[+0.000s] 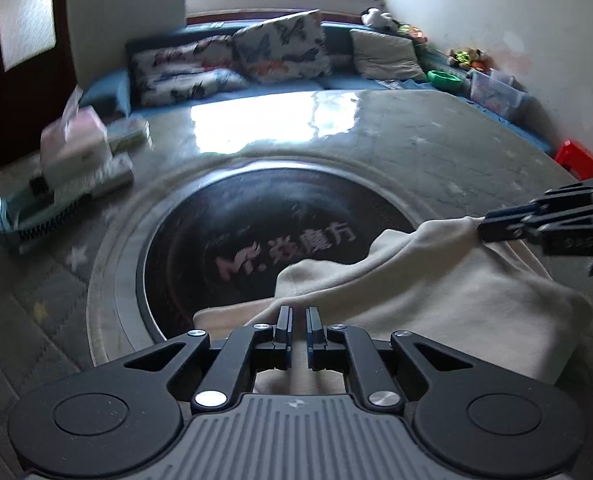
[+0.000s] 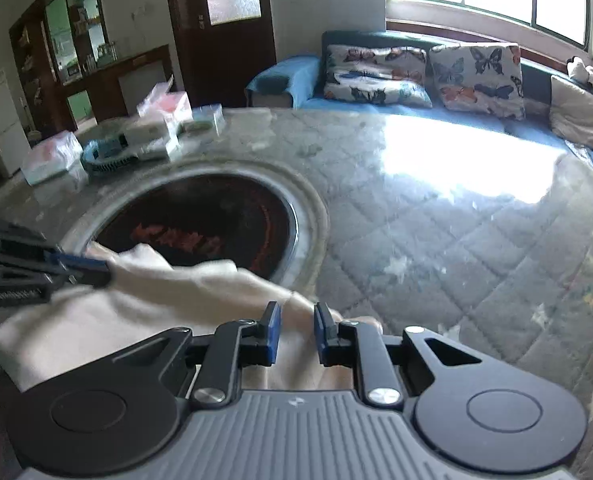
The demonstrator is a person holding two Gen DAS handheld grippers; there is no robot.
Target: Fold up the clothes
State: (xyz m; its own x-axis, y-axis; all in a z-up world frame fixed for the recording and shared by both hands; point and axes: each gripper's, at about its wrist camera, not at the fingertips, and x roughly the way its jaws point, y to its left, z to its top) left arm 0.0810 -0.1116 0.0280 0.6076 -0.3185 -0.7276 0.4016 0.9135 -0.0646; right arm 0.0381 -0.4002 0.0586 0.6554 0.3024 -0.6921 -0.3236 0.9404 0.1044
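left wrist: both grippers [image 1: 298, 328] pinch cream garment [image 1: 436, 292].

Soft matt cloth garment [image 1: 436, 292]

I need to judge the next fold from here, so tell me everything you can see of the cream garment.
The cream garment looks like soft, fleecy knit, plain and unprinted. It is lifted and bunched, draping in folds over the rim of the dark round inset in the quilted table top. The left gripper pinches one edge, the right gripper another, both nearly shut on cloth. Motion blur hides seams, so sleeves or collar cannot be made out.
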